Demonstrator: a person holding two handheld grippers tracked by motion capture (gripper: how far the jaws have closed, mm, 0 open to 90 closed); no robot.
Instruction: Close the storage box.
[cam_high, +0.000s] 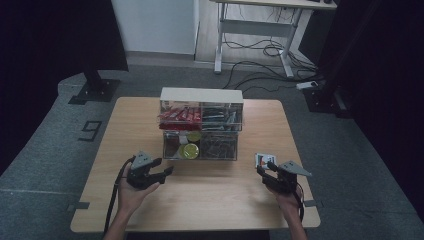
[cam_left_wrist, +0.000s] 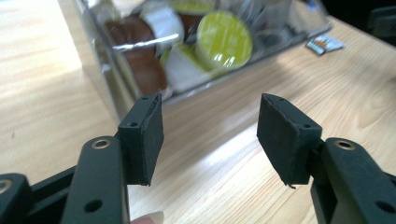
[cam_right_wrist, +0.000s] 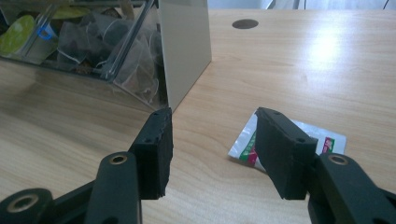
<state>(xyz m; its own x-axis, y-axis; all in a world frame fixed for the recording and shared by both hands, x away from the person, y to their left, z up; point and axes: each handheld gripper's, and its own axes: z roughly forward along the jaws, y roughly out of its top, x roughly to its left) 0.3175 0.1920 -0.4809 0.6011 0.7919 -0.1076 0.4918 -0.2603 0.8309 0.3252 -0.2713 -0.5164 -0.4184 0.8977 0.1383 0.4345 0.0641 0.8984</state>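
Lying flat on the wooden surface (cam_high: 210, 200), a small white sachet (cam_high: 263, 160) sits just ahead of the right gripper (cam_high: 265, 169), to the right of the clear organiser (cam_high: 201, 131); in the right gripper view the sachet (cam_right_wrist: 322, 140) is partly hidden behind one finger, so only its white face with red and green print shows, and the writing is too small to read. The right gripper's fingers (cam_right_wrist: 156, 149) are spread with nothing between them, not touching the sachet. The left gripper (cam_high: 165, 172) rests near the organiser's front left corner, its fingers (cam_left_wrist: 144, 135) likewise spread and empty. Inside the organiser, the lower tier holds capsules with yellow-green lids (cam_left_wrist: 224, 39) and brown ones (cam_left_wrist: 144, 70), blurred behind glare on the clear wall; the right compartment holds pyramid tea bags (cam_right_wrist: 135, 65), hard to make out through the plastic. The upper tier carries red packets (cam_high: 180, 116), their labels unreadable. A round hole (cam_right_wrist: 245, 24) marks the surface beyond.
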